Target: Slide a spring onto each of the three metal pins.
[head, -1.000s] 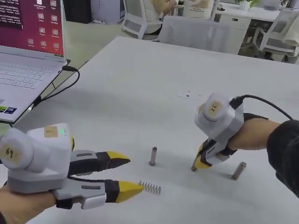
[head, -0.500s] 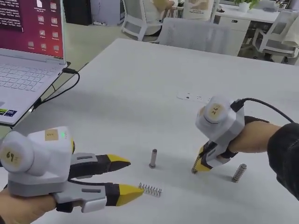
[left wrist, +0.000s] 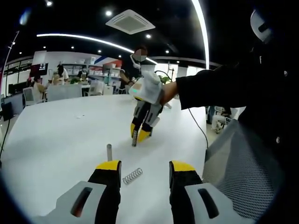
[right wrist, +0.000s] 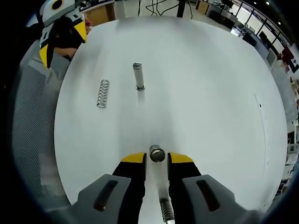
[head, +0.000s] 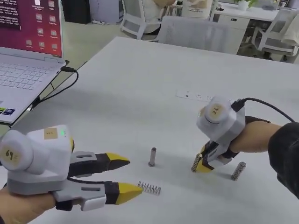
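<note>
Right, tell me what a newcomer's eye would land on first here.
The yellow-tipped right gripper stands out, mid-table, jaws closed on a short silver metal pin. Before the open yellow-tipped left gripper lies a loose steel coil spring, with an upright silver pin just beyond. An open magenta-screened laptop sits far left.
</note>
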Action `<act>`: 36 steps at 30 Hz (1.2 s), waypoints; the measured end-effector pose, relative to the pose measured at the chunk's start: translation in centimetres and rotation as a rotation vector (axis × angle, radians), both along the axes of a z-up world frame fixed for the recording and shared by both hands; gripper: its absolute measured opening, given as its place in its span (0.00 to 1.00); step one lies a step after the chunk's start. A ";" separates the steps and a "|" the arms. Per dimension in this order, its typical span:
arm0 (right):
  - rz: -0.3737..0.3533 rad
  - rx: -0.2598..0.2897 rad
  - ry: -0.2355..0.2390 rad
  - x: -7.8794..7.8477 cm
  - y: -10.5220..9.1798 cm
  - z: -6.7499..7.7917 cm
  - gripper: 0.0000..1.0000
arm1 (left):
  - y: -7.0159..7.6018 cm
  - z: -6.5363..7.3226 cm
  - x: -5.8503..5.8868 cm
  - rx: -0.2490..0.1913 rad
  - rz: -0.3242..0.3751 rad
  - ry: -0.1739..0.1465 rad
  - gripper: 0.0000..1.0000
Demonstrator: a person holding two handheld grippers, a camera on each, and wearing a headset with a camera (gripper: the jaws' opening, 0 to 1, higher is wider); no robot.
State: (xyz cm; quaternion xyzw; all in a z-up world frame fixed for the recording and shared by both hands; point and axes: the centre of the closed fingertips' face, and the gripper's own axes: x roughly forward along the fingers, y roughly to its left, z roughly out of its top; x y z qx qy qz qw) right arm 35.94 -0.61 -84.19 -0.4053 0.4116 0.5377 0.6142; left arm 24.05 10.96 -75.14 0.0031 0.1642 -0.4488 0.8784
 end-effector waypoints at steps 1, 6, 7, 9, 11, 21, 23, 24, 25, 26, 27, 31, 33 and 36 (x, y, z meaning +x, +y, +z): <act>0.000 -0.001 0.002 0.0 0.0 0.0 0.18 | 0.0 0.0 0.0 0.000 0.001 -0.001 0.35; -0.008 0.003 0.007 -0.1 -0.2 0.0 0.21 | 0.0 0.0 0.1 -0.001 -0.001 -0.001 0.35; -0.008 0.003 0.006 -0.2 -0.2 0.0 0.22 | 0.0 0.0 0.1 0.000 -0.001 -0.002 0.35; -0.014 0.005 0.008 -0.2 -0.4 0.0 0.23 | 0.0 0.0 0.1 0.000 -0.002 -0.002 0.35; -0.017 0.006 0.005 -0.2 -0.5 0.1 0.24 | 0.0 0.0 0.1 0.000 -0.002 -0.003 0.35; -0.037 0.021 0.005 -0.6 -1.0 0.3 0.27 | -0.1 0.1 0.1 0.001 -0.008 -0.006 0.35; -0.040 0.025 0.008 -0.7 -1.0 0.3 0.27 | -0.1 0.1 0.0 0.001 -0.008 -0.006 0.35; -0.041 0.024 0.007 -0.8 -1.1 0.3 0.28 | -0.1 0.1 0.0 0.002 -0.008 -0.006 0.35; -0.044 0.025 0.007 -0.8 -1.1 0.3 0.28 | -0.1 0.1 0.0 0.001 -0.009 -0.006 0.35; -0.047 0.028 0.010 -0.9 -1.2 0.3 0.28 | -0.1 0.1 0.0 0.002 -0.009 -0.007 0.35; -0.047 0.029 0.008 -0.9 -1.2 0.3 0.28 | -0.1 0.1 0.0 0.003 -0.008 -0.007 0.35; -0.051 0.038 0.004 -1.0 -1.3 0.6 0.28 | -0.2 0.1 0.0 0.003 -0.009 -0.008 0.35; -0.054 0.042 0.003 -1.1 -1.3 0.6 0.27 | -0.2 0.1 0.0 0.003 -0.011 -0.008 0.35; -0.057 0.043 0.002 -1.2 -1.5 0.6 0.27 | -0.3 0.2 0.0 0.002 -0.011 -0.009 0.35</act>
